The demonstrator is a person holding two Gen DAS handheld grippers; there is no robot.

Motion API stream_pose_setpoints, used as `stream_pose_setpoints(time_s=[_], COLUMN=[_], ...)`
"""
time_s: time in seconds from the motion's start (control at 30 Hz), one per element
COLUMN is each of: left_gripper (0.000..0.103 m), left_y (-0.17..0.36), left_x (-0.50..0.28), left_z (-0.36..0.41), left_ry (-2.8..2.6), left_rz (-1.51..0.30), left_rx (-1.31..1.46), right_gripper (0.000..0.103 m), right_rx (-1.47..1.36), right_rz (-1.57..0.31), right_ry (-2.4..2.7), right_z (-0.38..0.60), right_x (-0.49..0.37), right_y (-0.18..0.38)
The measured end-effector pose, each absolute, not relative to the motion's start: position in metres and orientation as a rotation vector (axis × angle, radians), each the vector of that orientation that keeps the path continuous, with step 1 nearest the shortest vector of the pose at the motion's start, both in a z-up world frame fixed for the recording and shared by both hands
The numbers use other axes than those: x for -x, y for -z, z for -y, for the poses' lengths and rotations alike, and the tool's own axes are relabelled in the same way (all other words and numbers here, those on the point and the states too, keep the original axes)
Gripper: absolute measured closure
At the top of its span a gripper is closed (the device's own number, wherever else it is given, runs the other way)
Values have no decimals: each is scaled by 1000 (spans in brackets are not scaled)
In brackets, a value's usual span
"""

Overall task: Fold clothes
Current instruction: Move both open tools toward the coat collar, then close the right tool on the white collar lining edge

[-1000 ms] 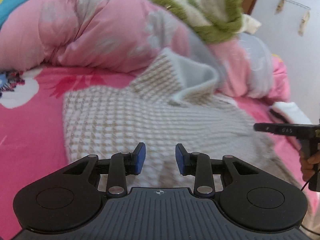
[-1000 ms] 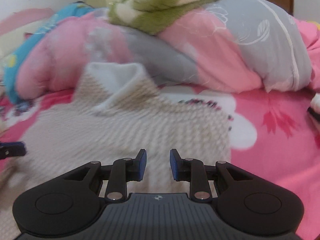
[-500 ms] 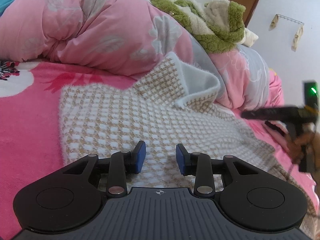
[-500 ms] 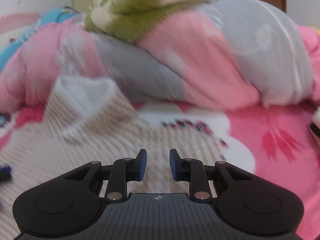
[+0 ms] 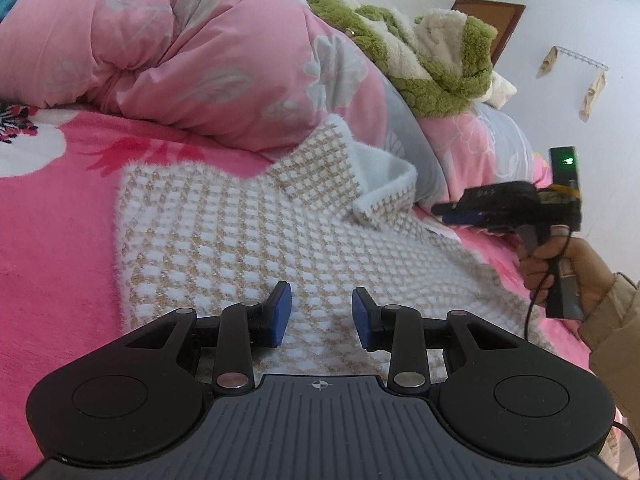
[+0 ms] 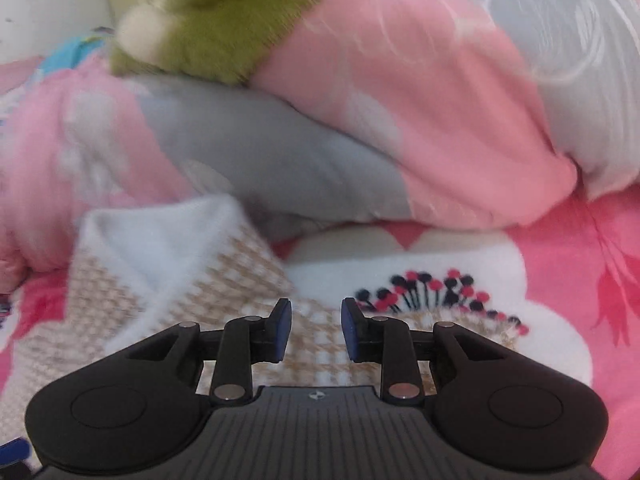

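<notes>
Lying spread flat on the pink bedsheet, houndstooth sweater unfolded; left gripper and right gripper parted, empty.

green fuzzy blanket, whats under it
The green fuzzy blanket lies heaped on top of the pink and grey quilt, which bulges out below it. Whatever lies beneath its folds is covered.

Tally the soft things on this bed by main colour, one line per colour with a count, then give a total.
Pink: 2, the bedsheet and the quilt
Beige and white: 1, the checked sweater
Green and cream: 1, the fleece garment
Total: 4
</notes>
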State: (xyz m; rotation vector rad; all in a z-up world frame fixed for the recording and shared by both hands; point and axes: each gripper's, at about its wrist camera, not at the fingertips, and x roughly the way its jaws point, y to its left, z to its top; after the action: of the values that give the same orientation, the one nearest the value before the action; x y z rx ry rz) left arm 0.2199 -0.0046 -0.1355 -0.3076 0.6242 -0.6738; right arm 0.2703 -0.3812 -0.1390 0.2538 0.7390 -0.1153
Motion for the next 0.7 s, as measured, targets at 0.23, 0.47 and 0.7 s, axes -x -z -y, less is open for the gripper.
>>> stream_pose_setpoints(time_s=[0.23,0.47,0.7], left_gripper=[69,69,69], left_y=[136,136,137], left_x=[-220,-221,-222], left_z=[4,4,3], left_ry=[677,679,681], left_rz=[-624,-625,-625], left_rx=[313,319,326], right_gripper=[61,64,61], right_rx=[-348,-290,-498], right_rz=[-682,-786,-729], right_ry=[12,89,59], right_z=[376,375,381], right_x=[-280,-307,-298], right_y=[120,136,123])
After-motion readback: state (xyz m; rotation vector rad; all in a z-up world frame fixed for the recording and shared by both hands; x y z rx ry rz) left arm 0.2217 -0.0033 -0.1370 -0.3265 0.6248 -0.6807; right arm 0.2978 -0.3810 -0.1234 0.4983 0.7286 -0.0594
